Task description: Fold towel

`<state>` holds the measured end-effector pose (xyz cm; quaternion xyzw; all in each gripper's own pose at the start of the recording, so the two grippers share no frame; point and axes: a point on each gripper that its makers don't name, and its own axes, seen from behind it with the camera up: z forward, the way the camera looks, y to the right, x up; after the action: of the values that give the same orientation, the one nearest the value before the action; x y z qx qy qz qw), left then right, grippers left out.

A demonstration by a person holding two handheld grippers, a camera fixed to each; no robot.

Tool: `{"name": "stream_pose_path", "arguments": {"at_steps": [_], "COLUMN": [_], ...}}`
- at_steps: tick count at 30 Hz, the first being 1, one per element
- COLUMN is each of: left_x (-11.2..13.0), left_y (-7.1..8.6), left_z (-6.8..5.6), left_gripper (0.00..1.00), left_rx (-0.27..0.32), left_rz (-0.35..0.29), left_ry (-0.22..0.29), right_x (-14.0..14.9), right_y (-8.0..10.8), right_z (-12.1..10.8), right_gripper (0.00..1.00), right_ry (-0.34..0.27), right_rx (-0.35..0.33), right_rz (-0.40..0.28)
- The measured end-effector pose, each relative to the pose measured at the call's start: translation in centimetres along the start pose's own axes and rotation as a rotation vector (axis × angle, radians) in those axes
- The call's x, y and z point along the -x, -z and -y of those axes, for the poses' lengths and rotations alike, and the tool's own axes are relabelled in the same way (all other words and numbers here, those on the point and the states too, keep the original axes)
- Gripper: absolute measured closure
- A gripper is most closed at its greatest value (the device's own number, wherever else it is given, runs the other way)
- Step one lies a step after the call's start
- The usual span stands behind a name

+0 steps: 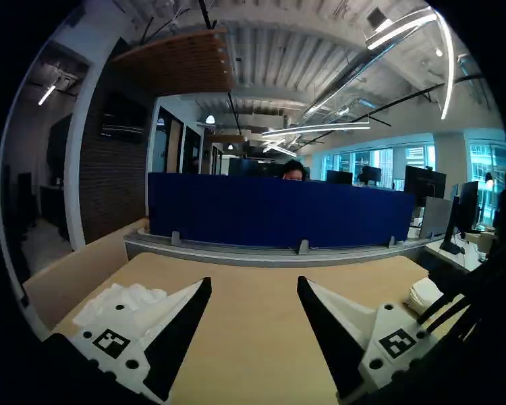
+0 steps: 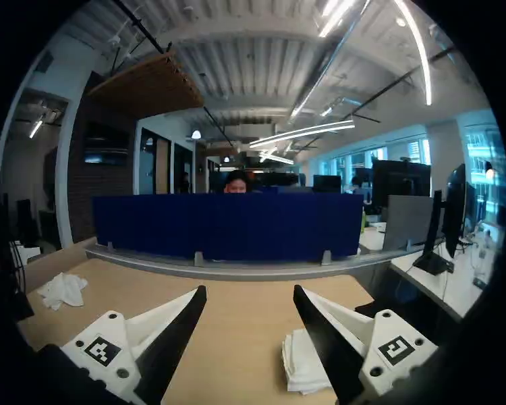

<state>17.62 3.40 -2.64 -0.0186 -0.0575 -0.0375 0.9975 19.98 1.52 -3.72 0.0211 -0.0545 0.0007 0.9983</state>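
Plainly, left gripper (image 1: 253,280) spread apart and empty above the tabletop (image 1: 253,351), crumpled white towel (image 1: 121,300) at lower left of its view, right gripper (image 2: 248,289) likewise apart and empty, folded towel stack (image 2: 303,361) at lower centre-right, coded square marker (image 1: 111,342) on each finger.

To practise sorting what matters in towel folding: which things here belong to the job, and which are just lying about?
Job: crumpled towel, folded stack, table, left gripper, right gripper.
Lying about: blue partition, monitors.
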Motion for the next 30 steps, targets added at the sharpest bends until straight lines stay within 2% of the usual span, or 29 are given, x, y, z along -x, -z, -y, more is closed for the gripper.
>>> {"name": "stream_pose_path", "arguments": {"at_steps": [6, 11, 14, 18, 21, 24, 30], "left_x": [0.3, 1.5, 2.3, 2.8, 3.1, 3.8, 5.9], "left_y": [-0.5, -0.9, -1.2, -1.3, -1.3, -1.5, -2.0], "left_z": [-0.3, 0.3, 0.7, 0.8, 0.7, 1.3, 2.5], "left_gripper": [0.06, 0.06, 0.06, 0.06, 0.06, 0.06, 0.06], "left_rx": [0.013, 0.006, -0.006, -0.012, -0.001, -0.009, -0.046], "left_rz": [-0.031, -0.045, -0.054, -0.077, -0.101, -0.119, -0.131], "left_ry": [-0.011, -0.028, -0.057, -0.09, -0.082, -0.072, -0.106], "right_x": [-0.6, -0.3, 0.2, 0.3, 0.5, 1.2, 2.9], "right_y": [0.7, 0.7, 0.4, 0.2, -0.1, -0.4, -0.6], "right_z": [2.4, 4.0, 4.7, 5.1, 5.2, 5.4, 5.7], "right_gripper": [0.0, 0.0, 0.0, 0.0, 0.0, 0.0, 0.0], "right_ry": [0.012, 0.036, 0.043, 0.051, 0.062, 0.065, 0.08], "right_rx": [-0.013, -0.028, -0.04, -0.049, -0.049, -0.042, -0.043], "right_rz": [-0.021, -0.029, -0.018, -0.011, -0.007, 0.009, 0.055]}}
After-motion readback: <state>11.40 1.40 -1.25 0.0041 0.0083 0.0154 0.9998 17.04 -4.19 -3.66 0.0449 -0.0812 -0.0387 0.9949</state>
